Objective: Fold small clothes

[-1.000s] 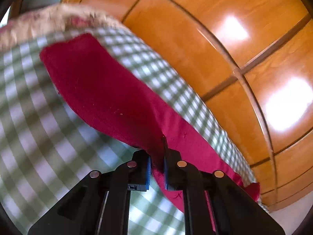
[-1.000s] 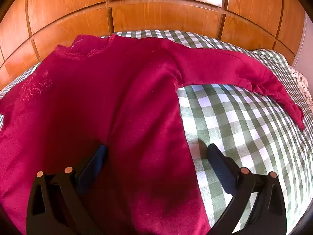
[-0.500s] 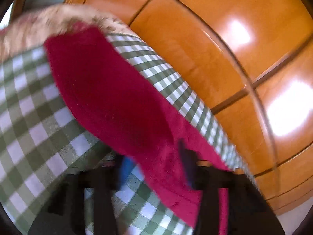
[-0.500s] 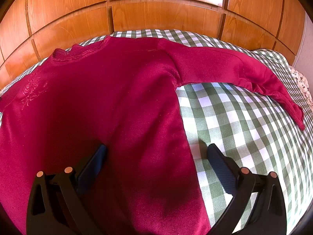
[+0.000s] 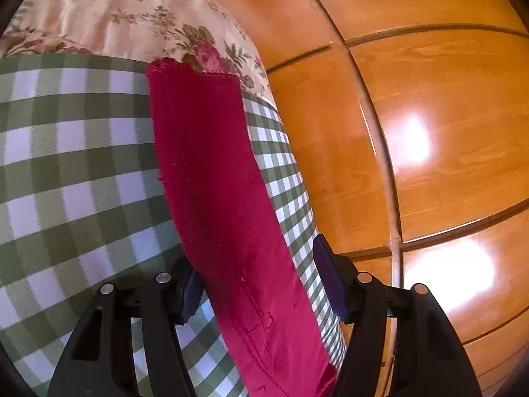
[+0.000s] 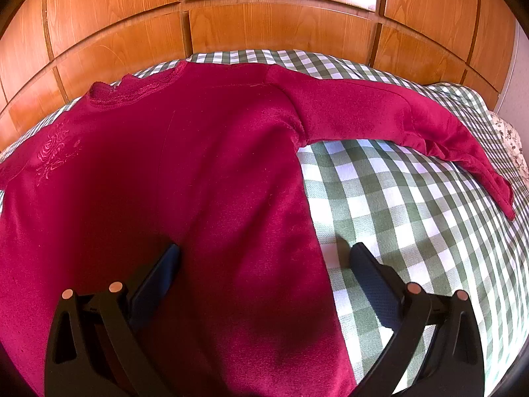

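Observation:
A small dark red long-sleeved sweater (image 6: pixel 165 172) lies flat on the green-checked bedspread (image 6: pixel 413 205), neck toward the wooden wall. Its right sleeve (image 6: pixel 396 122) stretches out to the right. My right gripper (image 6: pixel 261 264) is open, low over the sweater's right side edge near the hem, one finger above the cloth and one above the bedspread. In the left wrist view the other sleeve (image 5: pixel 215 182) lies straight along the bed edge, its cuff reaching a floral cover. My left gripper (image 5: pixel 258 281) is open, jaws either side of the sleeve, holding nothing.
Glossy wooden panels (image 6: pixel 281 10) run close behind the bed and show in the left wrist view (image 5: pixel 429 132). A floral cover (image 5: pixel 132 16) lies at the left end of the bed, another patch of it at the right edge (image 6: pixel 509 145).
My left gripper, shut on the sleeve a second ago, has opened and let it go; the sleeve now lies flat and straight. The sweater's neck and shoulder have smoothed out. My right gripper has not moved.

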### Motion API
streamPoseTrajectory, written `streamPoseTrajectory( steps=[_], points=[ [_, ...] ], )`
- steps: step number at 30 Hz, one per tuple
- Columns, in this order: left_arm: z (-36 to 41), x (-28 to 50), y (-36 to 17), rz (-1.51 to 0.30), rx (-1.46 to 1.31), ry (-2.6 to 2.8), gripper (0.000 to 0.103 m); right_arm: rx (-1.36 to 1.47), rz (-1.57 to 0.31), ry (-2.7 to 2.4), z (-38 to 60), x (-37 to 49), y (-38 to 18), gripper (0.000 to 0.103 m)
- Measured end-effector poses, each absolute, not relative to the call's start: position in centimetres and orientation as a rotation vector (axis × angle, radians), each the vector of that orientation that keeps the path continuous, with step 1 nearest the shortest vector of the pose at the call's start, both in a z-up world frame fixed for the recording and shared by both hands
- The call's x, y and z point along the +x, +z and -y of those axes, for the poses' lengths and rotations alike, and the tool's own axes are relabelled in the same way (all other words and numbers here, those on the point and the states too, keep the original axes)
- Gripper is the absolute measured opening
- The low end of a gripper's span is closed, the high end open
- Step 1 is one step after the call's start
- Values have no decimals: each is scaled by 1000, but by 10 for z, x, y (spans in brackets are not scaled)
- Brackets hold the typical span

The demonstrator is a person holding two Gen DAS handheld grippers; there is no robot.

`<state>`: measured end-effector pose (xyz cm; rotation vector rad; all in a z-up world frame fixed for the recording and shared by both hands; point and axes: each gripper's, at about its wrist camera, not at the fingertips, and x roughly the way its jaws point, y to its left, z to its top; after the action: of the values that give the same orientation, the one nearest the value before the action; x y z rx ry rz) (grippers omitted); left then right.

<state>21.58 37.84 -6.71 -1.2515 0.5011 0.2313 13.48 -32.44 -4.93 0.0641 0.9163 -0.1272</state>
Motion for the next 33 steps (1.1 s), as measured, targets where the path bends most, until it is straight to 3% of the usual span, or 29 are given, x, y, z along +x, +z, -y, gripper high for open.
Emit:
streamPoseTrajectory(
  steps=[3,4,5,18,27,33],
  points=[
    [-380,220,-76,-546,-1255,236,29,65,-916,-127,324,135,-49,101],
    [-382,220,-78,-552,-1263,235,13,64,-916,-127,324,135,-50,101],
    [-383,219,-79,-561,-1248,247,9,64,-916,-127,324,135,-50,101],
    [-355,213,-19,-508,-856,308,7,64,-916,-128,324,135,-50,101],
    [-254,204,58,-356,-672,175,7,64,-916,-128,324,135,-50,101],
    [-163,208,73,-406,-532,0,7,64,-915,-128,324,135,-50,101]
  ],
)
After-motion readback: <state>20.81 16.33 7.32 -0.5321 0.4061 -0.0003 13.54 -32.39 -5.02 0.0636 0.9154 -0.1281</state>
